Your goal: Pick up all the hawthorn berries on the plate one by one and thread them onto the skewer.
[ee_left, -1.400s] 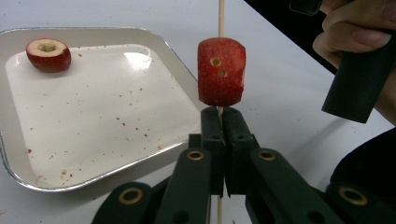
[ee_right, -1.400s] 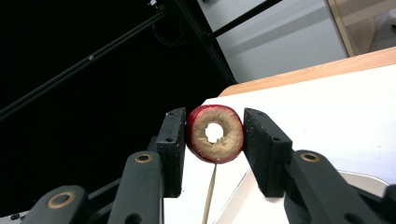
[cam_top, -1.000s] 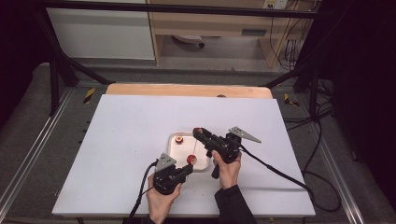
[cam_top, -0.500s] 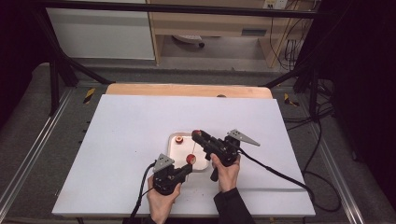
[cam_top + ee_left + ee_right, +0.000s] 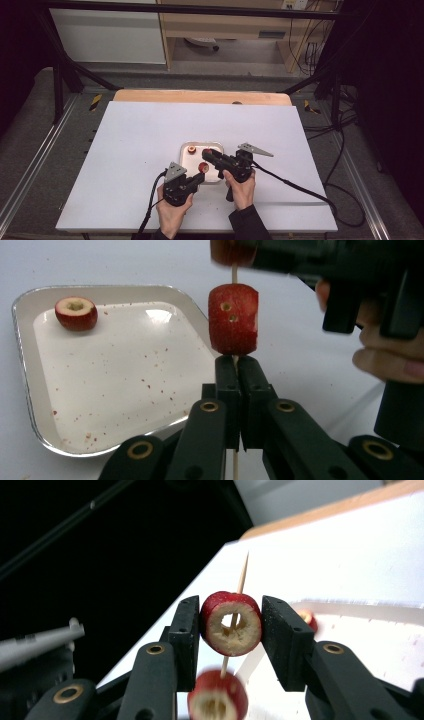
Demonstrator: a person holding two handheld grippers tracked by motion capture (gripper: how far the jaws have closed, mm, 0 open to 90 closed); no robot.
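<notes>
My left gripper (image 5: 237, 360) is shut on a thin wooden skewer (image 5: 233, 274) that stands upright from its tips. A red cored fruit piece (image 5: 233, 319) sits on the skewer just above the jaws. My right gripper (image 5: 231, 625) is shut on a second red fruit ring (image 5: 247, 630), and the skewer (image 5: 243, 575) passes through its hole. The lower fruit piece (image 5: 215, 697) shows blurred below it. In the high view, the right gripper (image 5: 206, 152) reaches in from the right over the left gripper (image 5: 200, 175), both above a small metal tray (image 5: 187, 160).
The tray (image 5: 22, 340) holds one more red fruit half (image 5: 76, 313) at its far corner and is speckled with red bits. It lies on a white board (image 5: 140, 140). A wooden strip (image 5: 200, 96) runs along the board's far edge. Cables trail right.
My right gripper has shifted slightly lower and closer to the left gripper, with the fruit ring still in it. The left gripper has stayed put.
</notes>
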